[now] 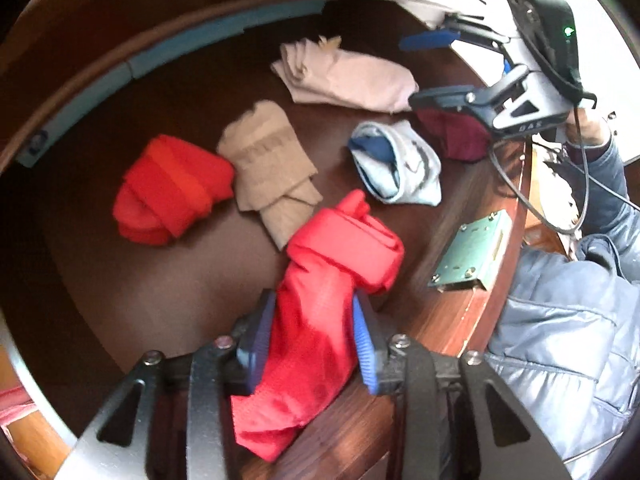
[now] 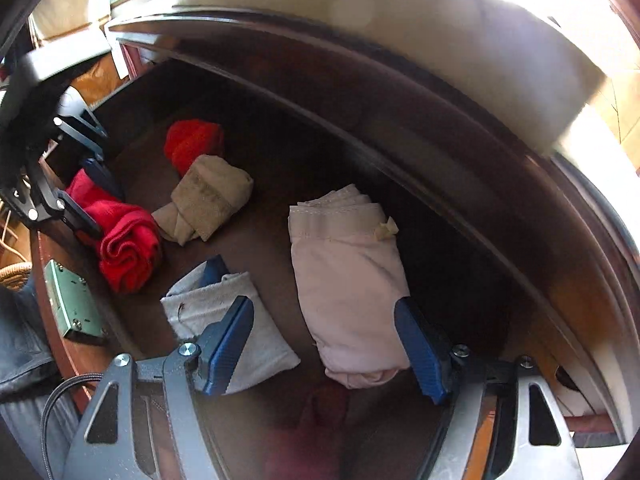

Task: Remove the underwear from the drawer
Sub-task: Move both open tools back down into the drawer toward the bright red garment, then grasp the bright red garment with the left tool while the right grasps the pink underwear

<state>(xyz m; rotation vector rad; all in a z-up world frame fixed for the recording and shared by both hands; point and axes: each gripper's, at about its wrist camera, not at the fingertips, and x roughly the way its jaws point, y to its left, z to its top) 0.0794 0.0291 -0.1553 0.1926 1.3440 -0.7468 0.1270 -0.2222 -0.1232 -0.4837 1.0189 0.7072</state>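
Note:
My left gripper [image 1: 313, 300] is shut on a red piece of underwear [image 1: 320, 280], whose rolled end hangs over the drawer's [image 1: 180, 288] front part. From the right wrist, the left gripper [image 2: 94, 196] and that red piece [image 2: 124, 240] show at the left. My right gripper [image 2: 323, 306] stands open above a folded pale pink piece [image 2: 348, 264], which lies under and between its blue fingers [image 2: 228, 344] without being pressed. A blurred maroon piece [image 2: 320, 420] lies just below the right gripper. In the left wrist view the right gripper [image 1: 434, 68] hovers at the drawer's right end.
Also in the drawer: a second red roll [image 1: 172, 188], a beige piece [image 1: 268, 168], a light blue-and-white piece [image 1: 400, 164]. A green lock plate [image 1: 474, 252] sits inside the wooden front wall [image 1: 460, 312]. A person's blue padded sleeve [image 1: 568, 320] is at right. A tabletop edge [image 2: 400, 92] overhangs the drawer's back.

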